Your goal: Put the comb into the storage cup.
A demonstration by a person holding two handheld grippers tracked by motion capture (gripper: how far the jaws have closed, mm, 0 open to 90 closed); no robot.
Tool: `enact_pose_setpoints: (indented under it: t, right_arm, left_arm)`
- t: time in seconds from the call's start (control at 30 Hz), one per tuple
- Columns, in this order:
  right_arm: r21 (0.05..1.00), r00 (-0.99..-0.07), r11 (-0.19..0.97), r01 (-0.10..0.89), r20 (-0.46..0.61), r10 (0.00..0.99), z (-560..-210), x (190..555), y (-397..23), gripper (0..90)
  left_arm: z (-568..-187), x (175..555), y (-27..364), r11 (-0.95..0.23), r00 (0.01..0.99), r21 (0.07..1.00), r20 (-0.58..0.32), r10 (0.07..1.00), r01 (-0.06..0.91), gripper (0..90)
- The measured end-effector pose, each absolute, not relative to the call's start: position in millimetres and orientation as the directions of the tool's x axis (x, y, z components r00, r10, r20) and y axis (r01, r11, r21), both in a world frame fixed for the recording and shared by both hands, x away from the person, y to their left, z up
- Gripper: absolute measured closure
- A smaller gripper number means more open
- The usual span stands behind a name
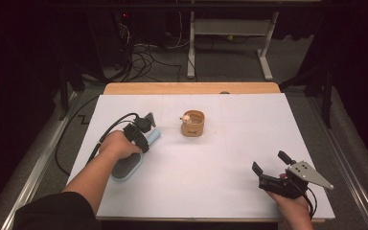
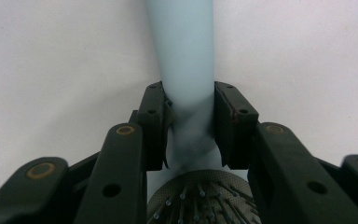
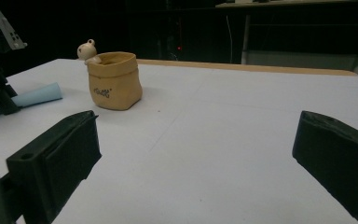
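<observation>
A light blue hairbrush (image 1: 127, 168) lies flat on the white table (image 1: 211, 163) at the left, with its handle pointing toward the middle. My left gripper (image 1: 144, 128) is shut on that handle; in the left gripper view both pads (image 2: 228, 121) press the sides of the handle (image 2: 182, 46), and the bristles (image 2: 200, 196) show just below. My right gripper (image 1: 270, 162) rests near the front right edge, open, with nothing between its jaws. A tan sack-shaped pot (image 1: 193, 123) with a small pale figure on its rim stands mid-table, also visible in the right gripper view (image 3: 114, 80).
The white sheet ends on a wooden edge (image 1: 191, 88) at the back. Beyond it are floor cables (image 1: 143, 57) and a white desk frame (image 1: 230, 28). The right gripper view shows the brush handle (image 3: 37, 95) left of the pot.
</observation>
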State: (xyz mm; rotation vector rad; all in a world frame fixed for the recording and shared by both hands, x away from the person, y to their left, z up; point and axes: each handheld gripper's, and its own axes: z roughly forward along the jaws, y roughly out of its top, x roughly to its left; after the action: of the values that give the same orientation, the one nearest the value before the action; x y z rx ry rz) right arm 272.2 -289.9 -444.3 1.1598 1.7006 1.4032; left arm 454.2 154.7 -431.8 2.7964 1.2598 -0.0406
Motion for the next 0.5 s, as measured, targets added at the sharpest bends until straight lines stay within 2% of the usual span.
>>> enact_pose_setpoints:
  t: [0.5]
  right_arm:
    - [0.972,-0.401,0.038,0.230,0.059,0.914,-444.2,271.9,-290.5,1.2]
  left_arm:
    - [-430.3,452.2,155.5,-0.672,0.676,0.071,-0.059,0.735,0.737,69.3]
